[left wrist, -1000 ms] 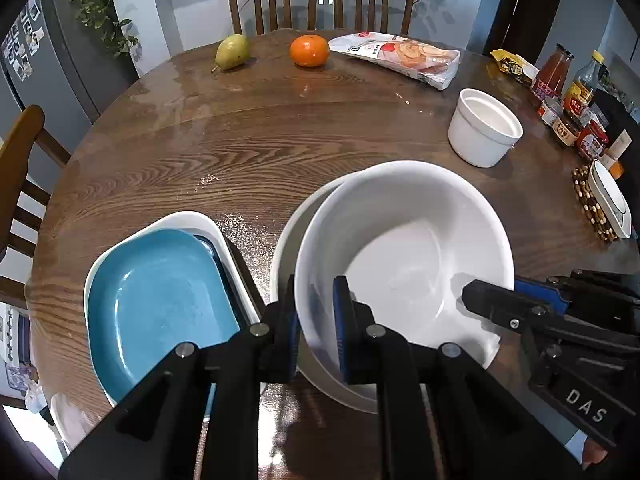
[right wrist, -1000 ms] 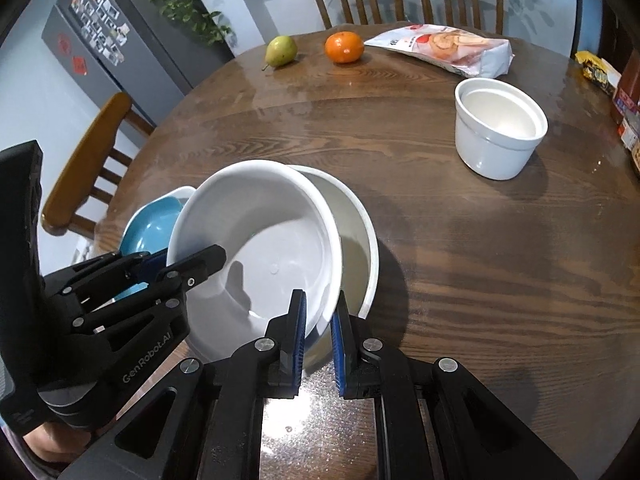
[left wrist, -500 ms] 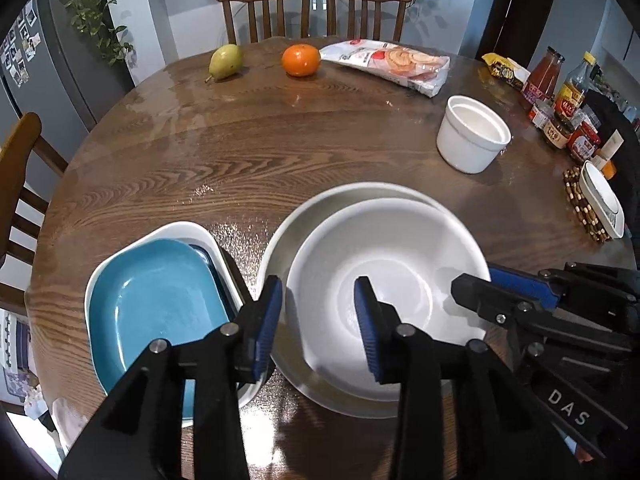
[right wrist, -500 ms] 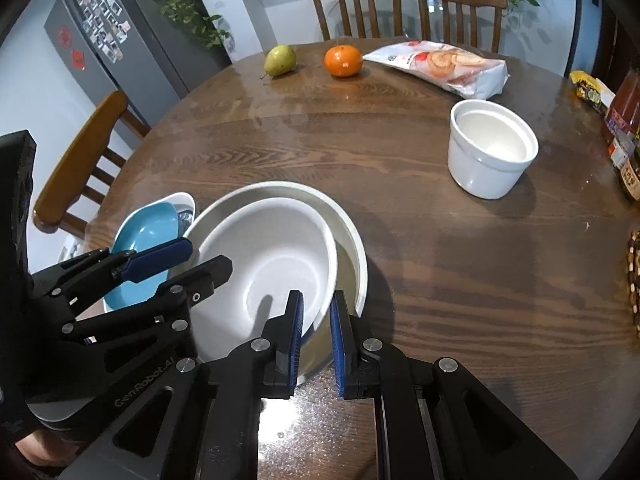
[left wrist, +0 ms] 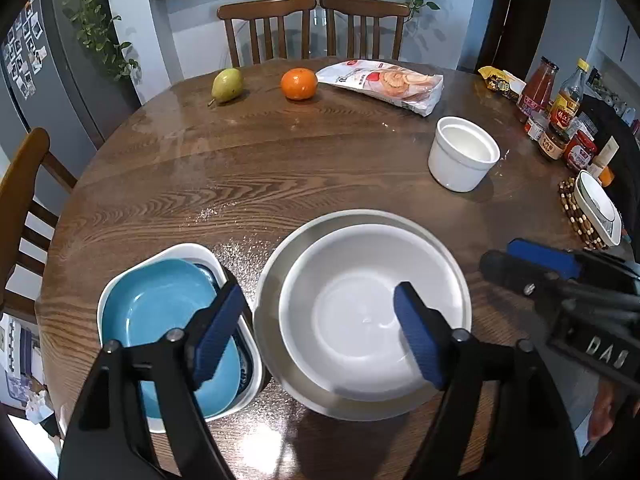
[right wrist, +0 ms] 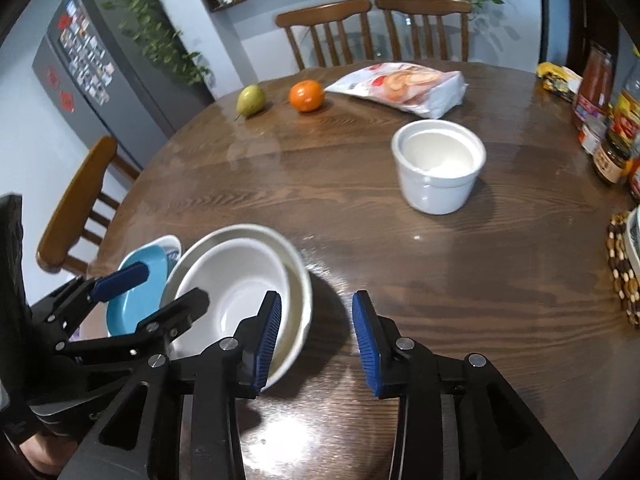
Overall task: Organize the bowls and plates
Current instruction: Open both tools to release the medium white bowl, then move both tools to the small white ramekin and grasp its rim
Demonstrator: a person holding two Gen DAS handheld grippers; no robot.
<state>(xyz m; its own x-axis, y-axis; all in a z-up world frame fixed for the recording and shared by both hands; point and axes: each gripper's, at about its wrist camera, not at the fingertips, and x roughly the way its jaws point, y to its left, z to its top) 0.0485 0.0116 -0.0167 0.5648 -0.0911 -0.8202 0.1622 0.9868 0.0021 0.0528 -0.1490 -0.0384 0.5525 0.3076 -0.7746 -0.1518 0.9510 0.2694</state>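
A white bowl point(left wrist: 352, 320) sits level inside a larger white bowl point(left wrist: 360, 218) near the table's front. To their left a blue plate point(left wrist: 160, 312) lies in a white dish point(left wrist: 188, 250). My left gripper point(left wrist: 316, 332) hovers over the nested bowls, its jaws opening wide and pressing on nothing. In the right wrist view my right gripper point(right wrist: 316, 344) stands just right of the nested bowls point(right wrist: 240, 292). Its jaws are opening and its pads touch nothing. A deep white bowl point(right wrist: 438, 164) stands alone farther back on the right.
A pear point(left wrist: 227, 85), an orange point(left wrist: 299, 84) and a snack bag point(left wrist: 384, 86) lie at the table's far side. Sauce bottles and jars point(left wrist: 560, 120) and a beaded mat with a white dish point(left wrist: 596, 208) line the right edge. Chairs stand behind and left.
Both grippers let go of the white bowl, which went from tilted to level inside the larger bowl. Both jaws have spread apart. The right gripper has lifted and drawn away to the right.
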